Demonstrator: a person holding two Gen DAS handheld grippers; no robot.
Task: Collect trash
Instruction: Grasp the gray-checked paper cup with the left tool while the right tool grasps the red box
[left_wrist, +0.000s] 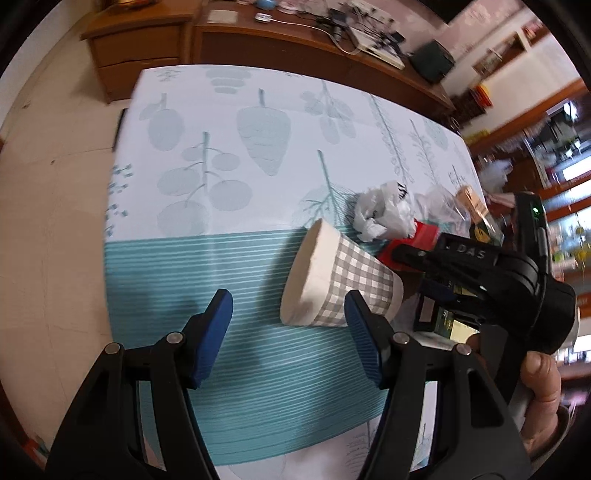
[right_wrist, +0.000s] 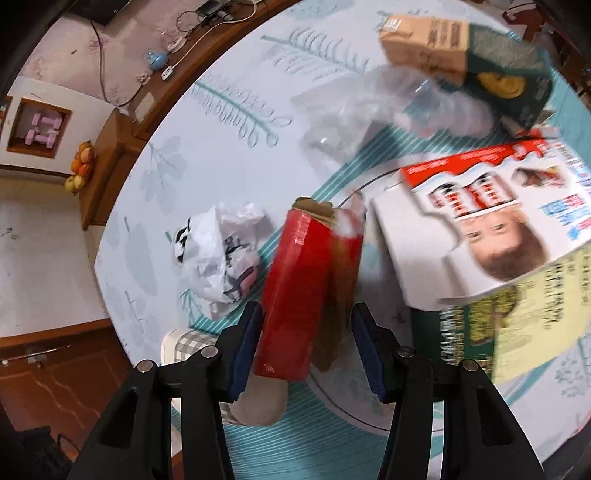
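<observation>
A: Straddling the red box (right_wrist: 306, 291), we are holding the right gripper (right_wrist: 304, 347) spread wide around it. The left pad is looking as if it is touching the box's side; the right pad is standing clear, so nothing is being gripped yet.

B: And we are hovering the left gripper (left_wrist: 288, 332) released as well, nothing between its pads. The checked paper cup (left_wrist: 340, 280) is lying on its side on the table (left_wrist: 221, 258), just beyond the gripper's right finger.

A: So we are judging this as the grasping step on the box. Next we are needing to close on its long sides without crushing the torn end.

B: Farther out, the crumpled white paper (right_wrist: 221, 258) is lying left of the box, and the white carton with a child's face (right_wrist: 491, 229) is lying to its right, over a yellow and green one.

A: Beyond those, we are seeing clear plastic wrap (right_wrist: 369, 122) and a tan carton (right_wrist: 424, 37), all awaiting collection.

B: No bin is showing in either view.
</observation>
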